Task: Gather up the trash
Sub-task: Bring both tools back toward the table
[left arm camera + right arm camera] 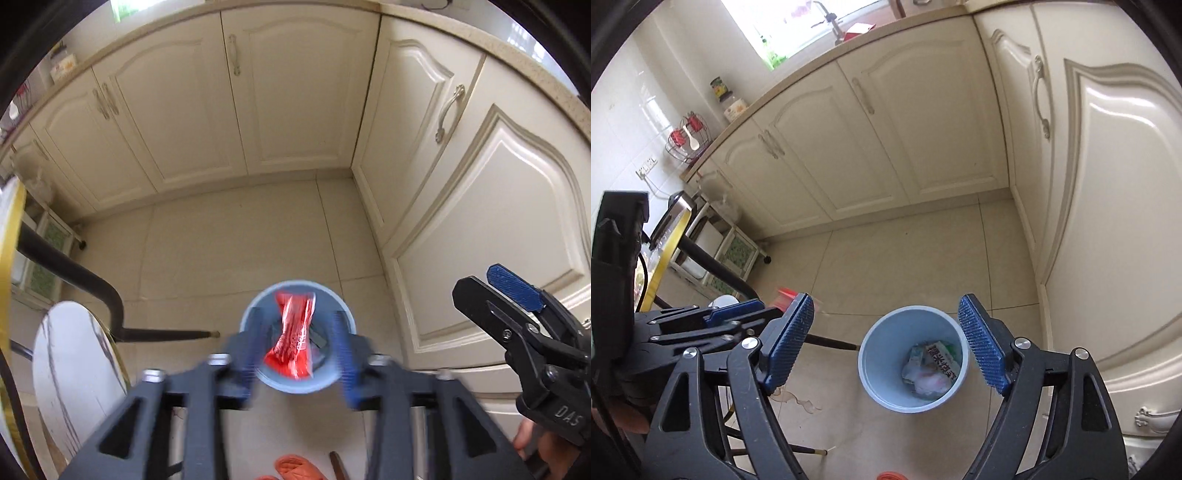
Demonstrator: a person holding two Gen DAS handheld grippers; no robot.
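Now the left tool (295, 354) gapes wide, a red wrapper (295, 338) between its blurred fingers above the bin (913, 359); right tool (886, 345) wide, at three o'clock.

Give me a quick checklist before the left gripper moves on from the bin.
1. Left gripper open: ok, fingers spread and blurred.
2. Red wrapper free of the pads: ok, it sits between them, touching neither.
3. Wrapper over the bin: ok in the left wrist view.
4. Wrapper landed inside: cannot tell, no red in the bin in the right wrist view.
5. Bin upright: ok.
6. Right gripper empty: ok, open above the bin.
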